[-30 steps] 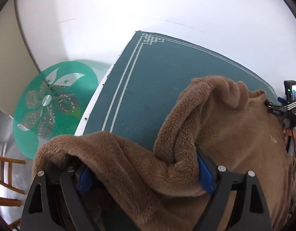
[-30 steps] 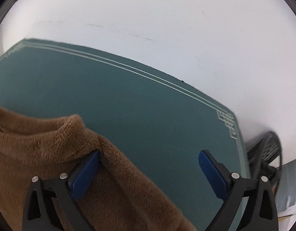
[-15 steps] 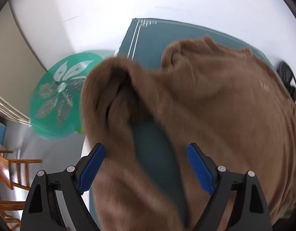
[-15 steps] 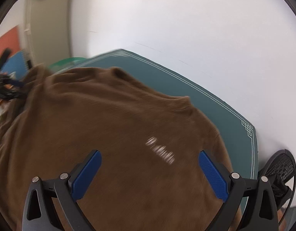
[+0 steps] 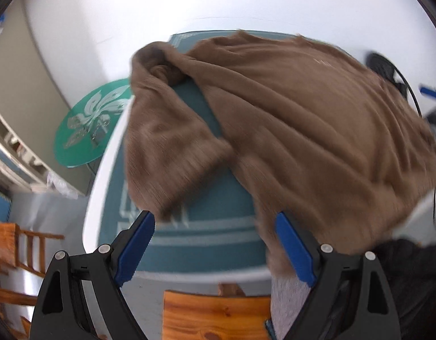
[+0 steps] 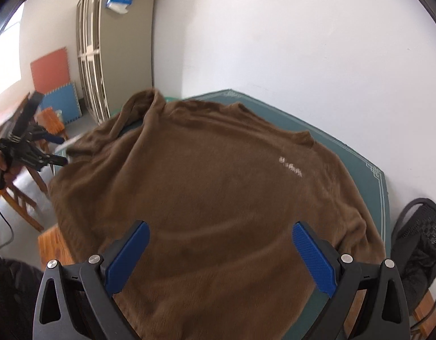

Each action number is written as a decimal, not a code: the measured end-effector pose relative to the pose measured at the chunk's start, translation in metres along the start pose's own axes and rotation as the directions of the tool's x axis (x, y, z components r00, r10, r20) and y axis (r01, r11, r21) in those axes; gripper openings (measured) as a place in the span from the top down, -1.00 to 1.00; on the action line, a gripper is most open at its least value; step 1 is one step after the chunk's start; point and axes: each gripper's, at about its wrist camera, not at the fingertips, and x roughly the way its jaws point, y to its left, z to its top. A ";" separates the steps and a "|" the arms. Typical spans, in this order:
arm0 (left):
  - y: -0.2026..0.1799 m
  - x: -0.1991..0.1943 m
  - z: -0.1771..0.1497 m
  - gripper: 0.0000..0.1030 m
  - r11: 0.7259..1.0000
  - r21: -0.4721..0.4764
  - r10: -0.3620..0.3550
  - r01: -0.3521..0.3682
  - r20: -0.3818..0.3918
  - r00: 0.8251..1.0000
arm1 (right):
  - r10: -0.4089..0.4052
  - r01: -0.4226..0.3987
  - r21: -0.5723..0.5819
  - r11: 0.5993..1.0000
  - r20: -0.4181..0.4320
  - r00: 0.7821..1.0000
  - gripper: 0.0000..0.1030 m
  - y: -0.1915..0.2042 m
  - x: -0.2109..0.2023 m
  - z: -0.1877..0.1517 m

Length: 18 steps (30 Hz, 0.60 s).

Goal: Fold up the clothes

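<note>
A brown fleece sweater [image 5: 311,124] lies spread front-up over the teal mat [image 5: 206,243], with one sleeve [image 5: 167,147] thrown across the mat's left side. My left gripper [image 5: 215,243] hovers open over the mat's near edge; the sweater's hem hangs just beside its right pad, and nothing is pinched. My right gripper [image 6: 220,255] is open above the sweater [image 6: 212,198], whose small white chest print [image 6: 291,167] shows. A hand holds the left gripper [image 6: 28,153] at the far left of the right wrist view.
A round green glass table [image 5: 90,124] stands past the mat's left corner. Wooden chairs [image 5: 215,311] sit below the near edge and at the left. A black mesh chair [image 6: 422,226] is at the right. A tall cabinet [image 6: 116,56] lines the back wall.
Both grippers have pulled back from the sweater, which earlier lay bunched over the left fingers and against a right pad. It now lies spread out ahead of them.
</note>
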 end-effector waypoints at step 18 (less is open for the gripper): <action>-0.082 -0.003 -0.046 -0.75 0.958 0.261 0.082 -0.114 0.130 0.988 | -0.089 0.099 0.177 0.979 -0.064 0.994 -0.98 -0.002 -0.041 -0.097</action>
